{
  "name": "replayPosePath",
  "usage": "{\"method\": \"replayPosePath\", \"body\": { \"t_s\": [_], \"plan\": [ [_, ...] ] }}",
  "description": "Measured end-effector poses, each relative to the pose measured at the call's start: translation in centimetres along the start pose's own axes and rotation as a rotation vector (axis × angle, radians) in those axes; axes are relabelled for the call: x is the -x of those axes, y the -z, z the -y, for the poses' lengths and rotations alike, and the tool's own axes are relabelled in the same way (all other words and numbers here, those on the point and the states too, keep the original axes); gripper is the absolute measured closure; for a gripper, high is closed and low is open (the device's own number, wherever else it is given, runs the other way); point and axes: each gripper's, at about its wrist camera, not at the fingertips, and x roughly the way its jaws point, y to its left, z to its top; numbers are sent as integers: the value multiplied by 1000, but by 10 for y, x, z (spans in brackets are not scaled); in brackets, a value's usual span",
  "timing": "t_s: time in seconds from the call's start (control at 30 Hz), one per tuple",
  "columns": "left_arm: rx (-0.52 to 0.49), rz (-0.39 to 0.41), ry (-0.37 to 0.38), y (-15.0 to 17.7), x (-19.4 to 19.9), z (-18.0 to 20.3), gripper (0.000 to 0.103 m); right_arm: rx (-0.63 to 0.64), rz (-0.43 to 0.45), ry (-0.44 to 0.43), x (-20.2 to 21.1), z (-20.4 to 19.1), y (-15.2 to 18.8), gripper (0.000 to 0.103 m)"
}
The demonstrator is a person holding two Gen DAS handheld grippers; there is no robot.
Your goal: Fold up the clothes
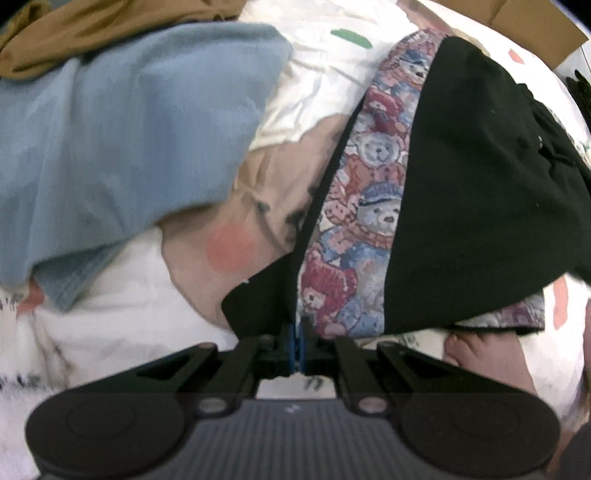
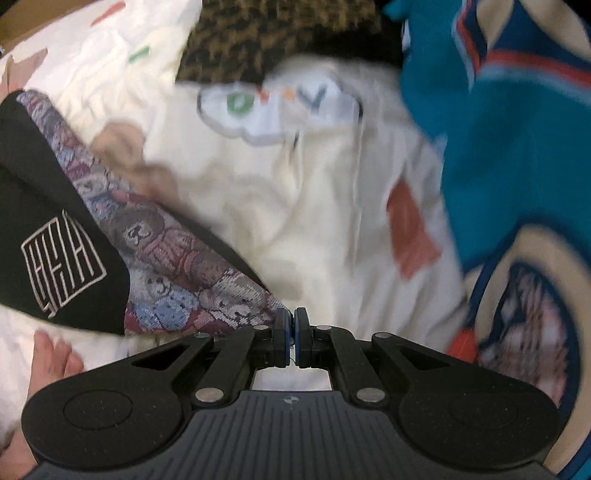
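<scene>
We take the black garment with the teddy-bear band as our landmark. In the left wrist view it spreads over the right half of the scene, its woven bear strip running from the top down to the lower middle. Our left gripper points down at the lower end of that strip, its two fingers pressed together on the black edge of the garment where it meets the bear strip; the cloth runs straight into the narrow gap between the blue pads.

To the left of the black garment lies a light blue garment, bunched and blurred, and above that a mustard-brown cloth. Between the blue garment and the black one we see a beige cloth with a pink round spot, lying on a white sheet with coloured marks. Just below the black garment's lower edge a bare foot shows on the sheet.

In the right wrist view the same black garment sits at the left, showing a white line-drawn emblem. Our right gripper stands at the tip of the bear strip, fingers drawn tight together; a thin bit of cloth seems caught between the pads, though we cannot tell for sure. To the right of the black garment lies a cream hoodie with a cloud patch, beyond it a teal jersey with a round crest, and above it a leopard-print cloth.
</scene>
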Motion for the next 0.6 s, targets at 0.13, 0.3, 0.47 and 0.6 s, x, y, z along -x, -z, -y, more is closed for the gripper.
{"method": "replayPosePath", "body": {
  "t_s": [0.13, 0.3, 0.47, 0.6],
  "plan": [
    [22, 36, 0, -2, 19, -4, 89, -22, 14, -7, 8, 3, 14, 100],
    [37, 129, 3, -27, 45, -11, 82, -36, 103, -48, 35, 6, 8, 99],
    [56, 194, -7, -66, 47, -14, 80, -39, 196, -108, 49, -7, -19, 98],
    [91, 236, 25, -95, 40, -19, 72, -37, 238, -143, 45, -24, -43, 92]
  ]
}}
